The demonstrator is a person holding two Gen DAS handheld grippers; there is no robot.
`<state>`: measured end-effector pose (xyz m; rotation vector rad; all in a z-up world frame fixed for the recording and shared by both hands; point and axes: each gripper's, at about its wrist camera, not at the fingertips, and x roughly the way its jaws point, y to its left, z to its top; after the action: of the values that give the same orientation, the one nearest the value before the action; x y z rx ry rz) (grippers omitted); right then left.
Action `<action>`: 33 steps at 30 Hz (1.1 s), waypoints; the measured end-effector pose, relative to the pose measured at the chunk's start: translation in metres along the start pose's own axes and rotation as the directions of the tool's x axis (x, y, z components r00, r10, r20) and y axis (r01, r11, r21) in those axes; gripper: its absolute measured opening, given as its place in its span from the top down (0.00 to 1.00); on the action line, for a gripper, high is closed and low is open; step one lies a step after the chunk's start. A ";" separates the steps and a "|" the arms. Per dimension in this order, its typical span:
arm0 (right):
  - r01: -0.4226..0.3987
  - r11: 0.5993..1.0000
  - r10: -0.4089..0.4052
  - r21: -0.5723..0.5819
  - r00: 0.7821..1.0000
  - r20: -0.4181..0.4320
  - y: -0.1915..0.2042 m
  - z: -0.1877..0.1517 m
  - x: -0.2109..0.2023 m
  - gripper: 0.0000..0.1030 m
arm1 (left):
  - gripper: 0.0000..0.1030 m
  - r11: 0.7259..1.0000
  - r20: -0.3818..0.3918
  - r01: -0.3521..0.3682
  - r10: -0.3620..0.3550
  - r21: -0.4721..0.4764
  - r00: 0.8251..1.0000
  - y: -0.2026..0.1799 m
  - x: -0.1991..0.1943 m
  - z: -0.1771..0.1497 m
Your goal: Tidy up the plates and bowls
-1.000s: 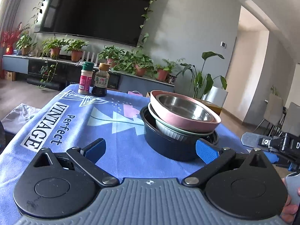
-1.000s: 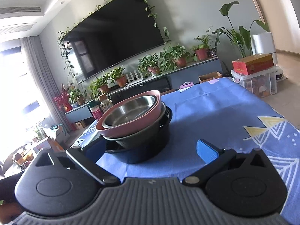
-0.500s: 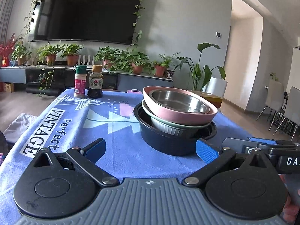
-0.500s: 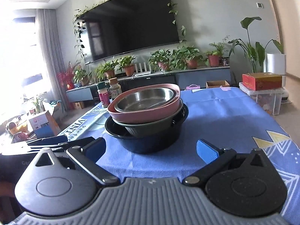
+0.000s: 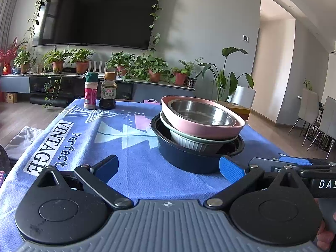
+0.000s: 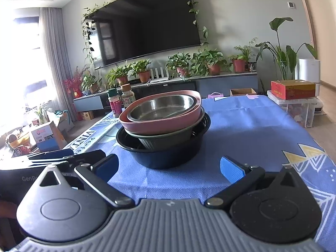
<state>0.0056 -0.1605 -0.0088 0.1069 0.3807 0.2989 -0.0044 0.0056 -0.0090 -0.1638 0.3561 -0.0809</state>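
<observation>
Left gripper (image 5: 168,167) and right gripper (image 6: 169,166) both spread wide, empty, short of the nested bowls (image 5: 199,130) on the counter (image 5: 134,168).

We've levelled out our left gripper (image 5: 168,166): a second ago its view was tipped, now the television (image 5: 98,12) and the tablecloth (image 5: 134,168) sit square. The stack of bowls (image 5: 199,134) has slid a touch towards the middle of that view. Our right gripper (image 6: 169,166) has swung round too; its view was tilted hard a second ago, and now the room stands nearly upright with the stack centred ahead. The two tools have drawn side by side: the right gripper's body now fills the left view's right edge, where only its tip showed, and the left gripper has come into the right view's lower left.
</observation>
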 end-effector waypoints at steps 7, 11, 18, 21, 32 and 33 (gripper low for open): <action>0.000 1.000 0.000 0.002 1.000 -0.004 -0.002 -0.001 0.000 0.00 | 0.00 1.000 0.005 0.003 -0.003 0.001 1.000 0.000 0.000 0.001; 0.000 1.000 0.000 0.002 1.000 -0.005 -0.003 -0.002 -0.001 0.00 | 0.00 1.000 0.004 0.003 -0.003 0.003 1.000 0.000 0.000 0.001; -0.001 1.000 0.001 0.002 1.000 -0.007 -0.004 -0.002 -0.001 0.00 | 0.00 1.000 0.001 0.003 -0.003 0.005 1.000 -0.001 0.000 0.001; -0.001 1.000 0.001 0.003 1.000 -0.007 -0.005 -0.003 -0.001 0.00 | 0.00 1.000 0.001 0.004 -0.004 0.004 1.000 0.000 0.000 0.002; -0.001 1.000 0.001 0.003 1.000 -0.008 -0.005 -0.003 -0.001 0.00 | 0.00 1.000 -0.001 0.002 -0.002 0.006 1.000 -0.001 0.000 0.002; 0.000 1.000 0.000 0.003 1.000 -0.008 -0.005 -0.003 -0.001 0.00 | 0.00 1.000 -0.002 0.001 -0.001 0.006 1.000 -0.001 0.000 0.002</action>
<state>0.0050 -0.1653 -0.0116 0.1087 0.3895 0.2992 -0.0038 0.0046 -0.0074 -0.1575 0.3578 -0.0832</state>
